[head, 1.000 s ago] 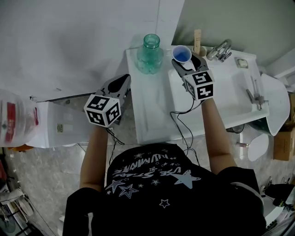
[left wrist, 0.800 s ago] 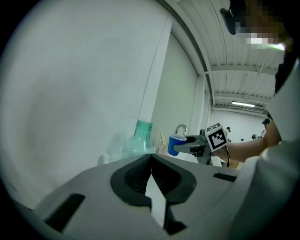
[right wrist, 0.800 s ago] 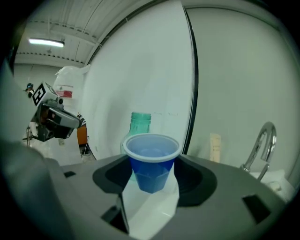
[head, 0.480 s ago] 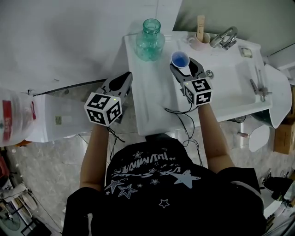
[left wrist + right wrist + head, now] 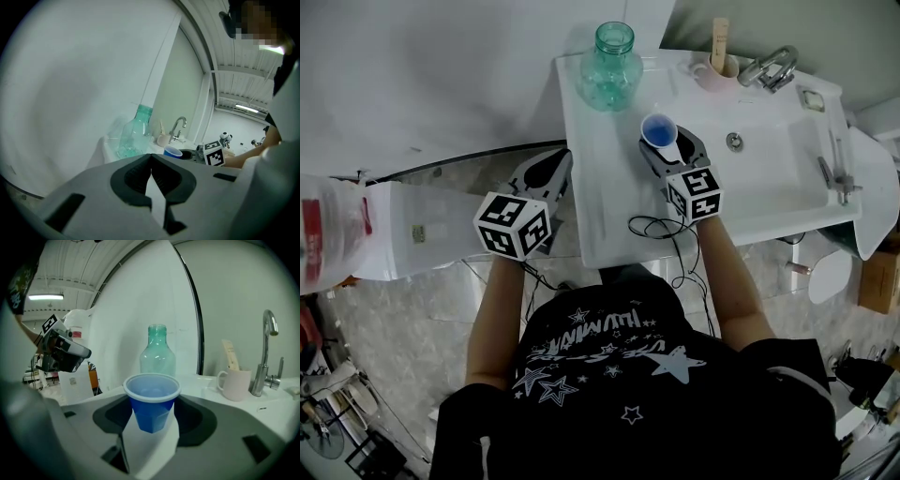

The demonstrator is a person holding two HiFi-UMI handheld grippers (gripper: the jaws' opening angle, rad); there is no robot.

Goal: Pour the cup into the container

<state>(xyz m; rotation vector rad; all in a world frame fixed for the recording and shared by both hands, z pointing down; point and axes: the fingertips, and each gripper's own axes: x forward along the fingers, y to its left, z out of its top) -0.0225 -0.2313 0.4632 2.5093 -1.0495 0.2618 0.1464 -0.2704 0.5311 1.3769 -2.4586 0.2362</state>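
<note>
My right gripper point(image 5: 665, 135) is shut on a blue plastic cup point(image 5: 658, 128), which stands upright between the jaws over the left part of the white sink counter point(image 5: 598, 192). In the right gripper view the cup point(image 5: 151, 401) looks open-topped, its contents unclear. A teal glass bottle point(image 5: 610, 66) stands at the counter's back left, beyond the cup point(image 5: 157, 355). My left gripper point(image 5: 555, 161) hangs off the counter's left edge, shut and empty; its view shows the jaws meeting point(image 5: 150, 158) and the bottle point(image 5: 133, 133) ahead.
A sink basin point(image 5: 769, 159) with a faucet point(image 5: 773, 67) lies right of the cup. A pink mug point(image 5: 715, 71) holding a wooden stick stands at the back. A cable point(image 5: 661, 225) trails over the counter's front. A white unit point(image 5: 412, 239) sits at left.
The right gripper has drawn the cup back from the mug and faucet toward the counter's front, a little leftward. The left gripper has hardly moved.
</note>
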